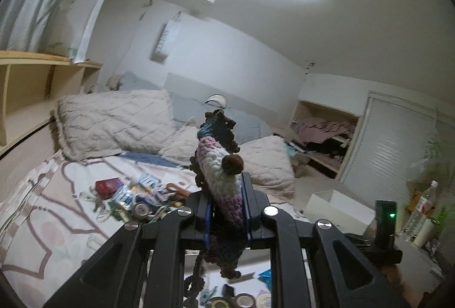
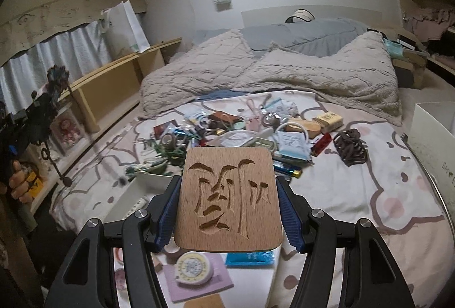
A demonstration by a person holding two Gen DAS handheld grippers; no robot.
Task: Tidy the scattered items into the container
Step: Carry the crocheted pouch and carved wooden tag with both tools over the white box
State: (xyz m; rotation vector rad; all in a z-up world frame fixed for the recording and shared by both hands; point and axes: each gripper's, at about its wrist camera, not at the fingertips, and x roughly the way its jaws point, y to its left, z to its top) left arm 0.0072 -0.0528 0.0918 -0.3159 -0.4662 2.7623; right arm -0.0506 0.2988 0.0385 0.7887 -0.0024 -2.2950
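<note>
Crocheted piece: a knitted item [image 1: 220,180] in white, pink, teal and dark brown yarn stands upright between the left tongs' two blue-lined fingers, its top rising well above the fingertips and a dark yarn cord hanging below them.
Left tongs: the left gripper [image 1: 227,211] is closed down narrow on the crocheted piece, pads pressing its sides; seen from the right wrist view it is held up at the far left [image 2: 42,106] by a hand [image 2: 20,183], above the bed's edge.
Wooden plaque: a flat rounded wooden board [image 2: 229,200] with carved marks lies across the right tongs, its left and right edges touching the blue ribbed pads, its face tilted up towards the camera.
Right tongs: the right gripper [image 2: 229,211] is set at a middling width, clamped on the board's two sides.
Scattered items: a heap of small things [image 2: 233,131] lies on the patterned bedspread [image 2: 369,188] beyond the board, among them a brown coiled cord [image 2: 349,147] well to the right, and a lighter [image 2: 287,170] just past the board's right corner.
Below the board: a round tin [image 2: 194,266] and a blue packet [image 2: 250,258] lie under the tongs.
Container: a white box [image 1: 338,211] sits to the right of the left tongs, apart from them; its inside cannot be seen.
Bedding: beige quilted pillows [image 2: 284,77] lie behind the heap.
</note>
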